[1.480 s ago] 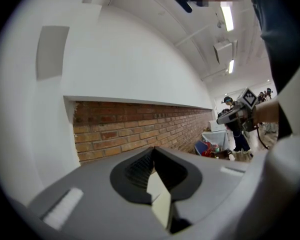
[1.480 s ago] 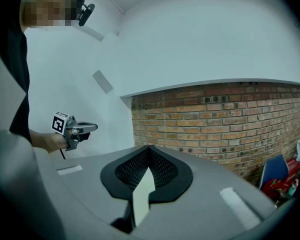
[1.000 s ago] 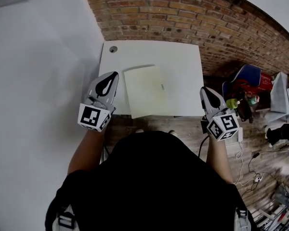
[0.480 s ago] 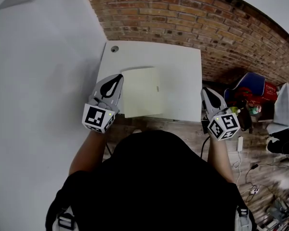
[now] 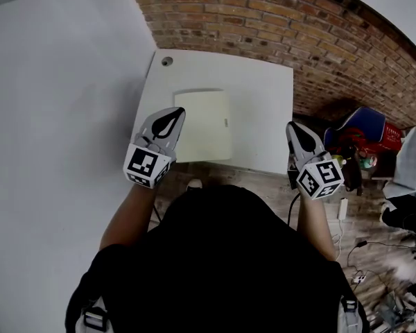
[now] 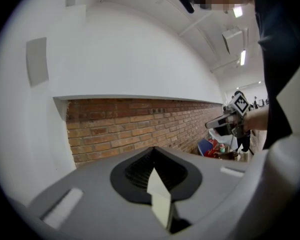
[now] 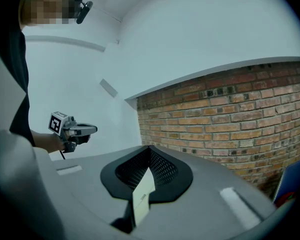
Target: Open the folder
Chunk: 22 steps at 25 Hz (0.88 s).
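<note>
While the pale yellow rectangular folder [image 5: 206, 120] lies flat and closed on the white table [image 5: 263, 96], near its front edge, both forearms reach forward with the tools almost level. Left gripper [image 5: 172, 118] has jaws clenched and empty, its tip over the folder's left edge. Right gripper [image 5: 298, 134] is likewise clenched and empty at the table's right front corner, well apart from the folder.

Bright even light, soft shadows, heavy fisheye warping, dark corners

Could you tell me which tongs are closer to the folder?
The left tongs: their tip is beside the folder, while the right tongs hang well away.
</note>
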{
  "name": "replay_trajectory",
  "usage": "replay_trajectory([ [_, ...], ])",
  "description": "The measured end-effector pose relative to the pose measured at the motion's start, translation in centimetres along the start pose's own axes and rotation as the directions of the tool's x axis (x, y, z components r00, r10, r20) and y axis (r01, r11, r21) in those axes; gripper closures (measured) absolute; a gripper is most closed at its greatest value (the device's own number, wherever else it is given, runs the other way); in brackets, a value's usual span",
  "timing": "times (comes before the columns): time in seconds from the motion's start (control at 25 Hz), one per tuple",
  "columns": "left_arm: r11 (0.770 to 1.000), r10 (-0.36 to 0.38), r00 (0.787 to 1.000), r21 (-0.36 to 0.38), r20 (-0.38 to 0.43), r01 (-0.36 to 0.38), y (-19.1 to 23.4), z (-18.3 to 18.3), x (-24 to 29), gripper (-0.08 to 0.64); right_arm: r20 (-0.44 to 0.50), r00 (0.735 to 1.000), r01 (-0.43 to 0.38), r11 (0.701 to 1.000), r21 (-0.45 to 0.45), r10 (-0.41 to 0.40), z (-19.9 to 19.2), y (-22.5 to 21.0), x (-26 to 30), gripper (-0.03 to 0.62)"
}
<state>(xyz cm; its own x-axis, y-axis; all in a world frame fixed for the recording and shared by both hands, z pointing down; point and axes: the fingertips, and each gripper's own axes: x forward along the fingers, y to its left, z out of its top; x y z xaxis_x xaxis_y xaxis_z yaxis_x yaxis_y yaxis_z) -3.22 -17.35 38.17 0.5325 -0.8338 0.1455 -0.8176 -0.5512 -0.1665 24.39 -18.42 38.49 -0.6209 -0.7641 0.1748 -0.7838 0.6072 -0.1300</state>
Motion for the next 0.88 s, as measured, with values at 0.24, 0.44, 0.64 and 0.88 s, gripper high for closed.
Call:
replay_trajectory([
  [0.24, 0.997, -0.067, 0.995, 0.024, -0.073, 0.069, -3.7, -2.6, 1.7, 0.554, -0.032, 0.999, -0.021, 1.0, 0.001, 0.021, -1.2, 0.7, -0.2, 0.591],
  [0.44, 0.992, -0.125, 0.986, -0.001, -0.112, 0.125, -5.9, -4.9, 2.7, 0.519, -0.046, 0.999, -0.025, 1.0, 0.002, 0.025, -1.8, 0.9, -0.5, 0.591],
  [0.64, 0.983, -0.179, 0.974, 0.004, -0.142, 0.181, -8.1, -6.6, 3.4, 0.423, -0.062, 0.998, -0.033, 0.999, 0.011, 0.033, -2.7, 1.7, -0.6, 0.591],
  [0.88, 0.969, -0.242, 0.95, -0.003, -0.199, 0.246, -9.9, -8.8, 4.4, 0.326, -0.072, 0.997, -0.032, 0.999, 0.016, 0.033, -3.0, 2.3, -0.7, 0.591],
])
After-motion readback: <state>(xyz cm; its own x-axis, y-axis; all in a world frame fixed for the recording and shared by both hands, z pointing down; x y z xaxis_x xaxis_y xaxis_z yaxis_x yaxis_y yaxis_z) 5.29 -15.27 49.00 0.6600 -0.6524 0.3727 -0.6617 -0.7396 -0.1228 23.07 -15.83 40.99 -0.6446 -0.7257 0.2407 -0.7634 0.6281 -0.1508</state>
